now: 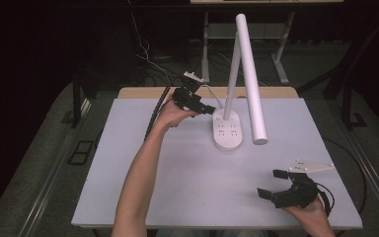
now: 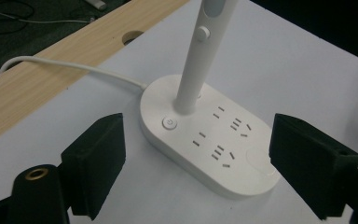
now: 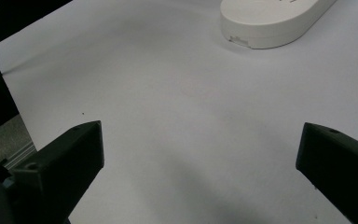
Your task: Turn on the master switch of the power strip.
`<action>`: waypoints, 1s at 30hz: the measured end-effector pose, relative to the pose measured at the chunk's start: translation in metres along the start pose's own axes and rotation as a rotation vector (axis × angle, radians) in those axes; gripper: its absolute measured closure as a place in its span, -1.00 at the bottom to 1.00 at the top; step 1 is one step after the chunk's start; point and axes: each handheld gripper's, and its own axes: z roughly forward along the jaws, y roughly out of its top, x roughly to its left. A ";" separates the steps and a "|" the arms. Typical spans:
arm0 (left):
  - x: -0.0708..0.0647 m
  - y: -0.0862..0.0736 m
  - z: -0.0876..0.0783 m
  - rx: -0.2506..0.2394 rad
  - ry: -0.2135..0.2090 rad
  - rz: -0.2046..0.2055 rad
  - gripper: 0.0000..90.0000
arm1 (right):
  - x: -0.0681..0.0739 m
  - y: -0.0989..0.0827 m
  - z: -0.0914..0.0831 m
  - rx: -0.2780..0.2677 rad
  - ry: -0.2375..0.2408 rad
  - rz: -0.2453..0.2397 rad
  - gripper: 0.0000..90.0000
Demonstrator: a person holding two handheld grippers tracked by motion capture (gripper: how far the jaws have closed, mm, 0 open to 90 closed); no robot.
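Observation:
A white desk lamp stands at the table's back centre; its oval base (image 1: 227, 130) carries sockets and a power button (image 2: 169, 123). The stem (image 1: 232, 74) rises from the base, and the long lamp head (image 1: 251, 84) slopes down to the right. My left gripper (image 1: 205, 106) hovers just left of the base's back end, open, with the base (image 2: 214, 149) lying between its spread jaws at some distance. Near the front right corner my right gripper (image 1: 270, 183) is open over bare table, with nothing between its fingers (image 3: 74, 149). The base's near end (image 3: 270, 23) shows far ahead of it.
The white table top (image 1: 177, 187) has a wooden strip (image 1: 138, 93) along its back edge. The lamp's white cable (image 2: 74, 67) runs back over that strip. Desk legs and loose cables (image 1: 148, 59) lie on the floor behind.

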 end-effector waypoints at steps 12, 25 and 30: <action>0.012 0.000 0.022 -0.006 -0.003 -0.018 -0.08 | 0.001 0.000 0.000 0.007 0.006 0.001 -0.99; 0.023 -0.008 0.044 -0.022 -0.060 -0.118 0.70 | 0.001 0.000 0.001 0.007 0.007 -0.002 -0.99; 0.024 -0.010 0.049 -0.004 -0.043 -0.131 1.00 | 0.000 0.000 0.001 0.009 0.007 -0.001 -0.99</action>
